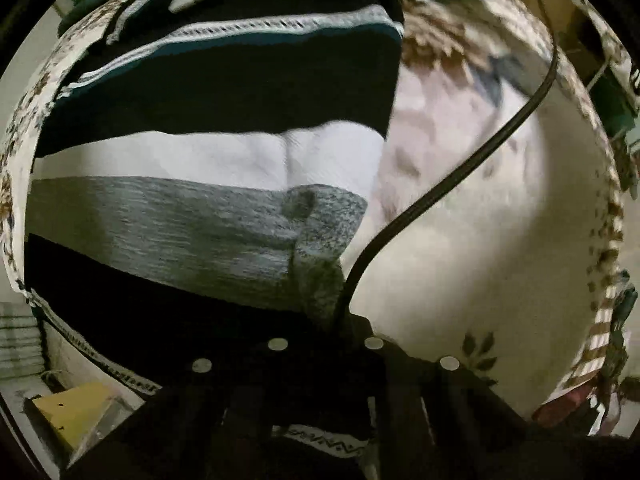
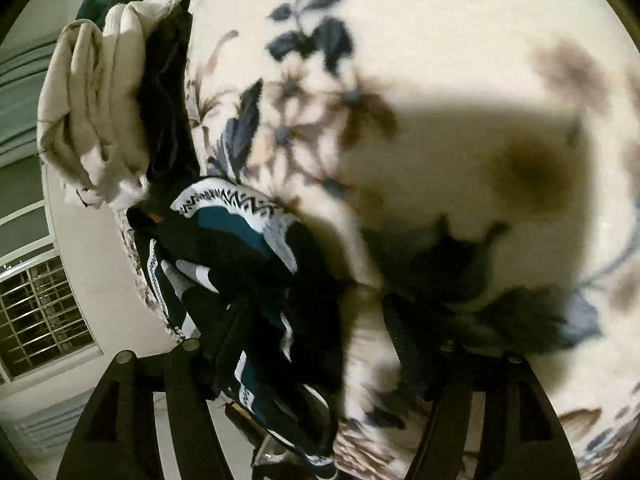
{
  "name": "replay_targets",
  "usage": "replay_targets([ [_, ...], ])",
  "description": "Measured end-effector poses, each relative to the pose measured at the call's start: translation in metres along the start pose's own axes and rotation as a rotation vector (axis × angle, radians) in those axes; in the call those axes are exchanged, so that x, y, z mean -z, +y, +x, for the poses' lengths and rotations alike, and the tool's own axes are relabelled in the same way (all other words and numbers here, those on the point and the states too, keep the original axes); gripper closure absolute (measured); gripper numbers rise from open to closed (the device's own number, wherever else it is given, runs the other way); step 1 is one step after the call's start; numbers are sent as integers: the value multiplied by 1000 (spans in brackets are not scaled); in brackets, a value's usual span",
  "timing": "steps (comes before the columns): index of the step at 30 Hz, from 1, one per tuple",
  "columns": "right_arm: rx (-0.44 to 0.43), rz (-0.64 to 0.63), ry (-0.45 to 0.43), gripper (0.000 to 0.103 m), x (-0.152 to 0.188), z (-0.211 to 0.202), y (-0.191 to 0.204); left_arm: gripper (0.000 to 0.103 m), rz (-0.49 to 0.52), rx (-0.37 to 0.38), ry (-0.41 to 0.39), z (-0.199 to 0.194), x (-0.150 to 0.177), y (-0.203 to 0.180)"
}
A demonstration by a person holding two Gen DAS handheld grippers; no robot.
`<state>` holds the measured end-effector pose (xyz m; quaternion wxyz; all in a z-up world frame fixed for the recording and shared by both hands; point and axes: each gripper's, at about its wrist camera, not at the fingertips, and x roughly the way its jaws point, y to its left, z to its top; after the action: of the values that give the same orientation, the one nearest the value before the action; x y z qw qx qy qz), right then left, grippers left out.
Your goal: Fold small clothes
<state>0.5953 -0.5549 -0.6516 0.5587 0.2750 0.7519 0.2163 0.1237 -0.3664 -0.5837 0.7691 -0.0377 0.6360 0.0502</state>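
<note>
A striped garment (image 1: 208, 152) with black, teal, white and grey bands lies spread on the floral bedsheet (image 1: 480, 272). My left gripper (image 1: 326, 328) is shut on its grey edge, the cloth bunched between the jaws. In the right wrist view the same dark patterned garment (image 2: 240, 248) hangs bunched over the bed's left side. My right gripper (image 2: 312, 320) is open, its left finger (image 2: 228, 328) against the cloth, its right finger (image 2: 404, 332) over the floral bedsheet (image 2: 460, 80).
A black cable (image 1: 480, 148) snakes across the sheet. A folded cream cloth pile (image 2: 92, 112) with a dark garment (image 2: 168, 88) sits at the bed's far left. A yellow box (image 1: 72, 412) lies on the floor. A window grille (image 2: 36, 312) is at the left.
</note>
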Motion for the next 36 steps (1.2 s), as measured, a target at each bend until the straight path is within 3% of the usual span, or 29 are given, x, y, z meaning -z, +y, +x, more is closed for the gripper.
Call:
replay_targets([
  [1, -2, -8, -6, 56, 0, 0, 3, 98, -4, 4, -12, -10, 3, 8],
  [2, 12, -32, -3, 95, 0, 1, 9, 98, -5, 6, -19, -16, 9, 15],
  [6, 86, -110, -33, 95, 11, -5, 37, 98, -30, 15, -46, -49, 20, 36],
  [11, 109, -184, -68, 95, 32, -25, 88, 98, -97, 44, -82, -90, 41, 80],
  [19, 144, -347, -64, 95, 63, -24, 214, 98, -250, 105, -143, -105, -1, 132],
  [27, 182, -458, -35, 95, 75, 60, 358, 98, -455, 152, -151, -101, 2, 240],
  [32, 234, -475, -13, 95, 72, 151, 434, 98, -575, 128, -164, -83, 7, 310],
  [36, 278, -468, -10, 95, 67, 224, 468, 97, -654, 109, -156, -60, 10, 365],
])
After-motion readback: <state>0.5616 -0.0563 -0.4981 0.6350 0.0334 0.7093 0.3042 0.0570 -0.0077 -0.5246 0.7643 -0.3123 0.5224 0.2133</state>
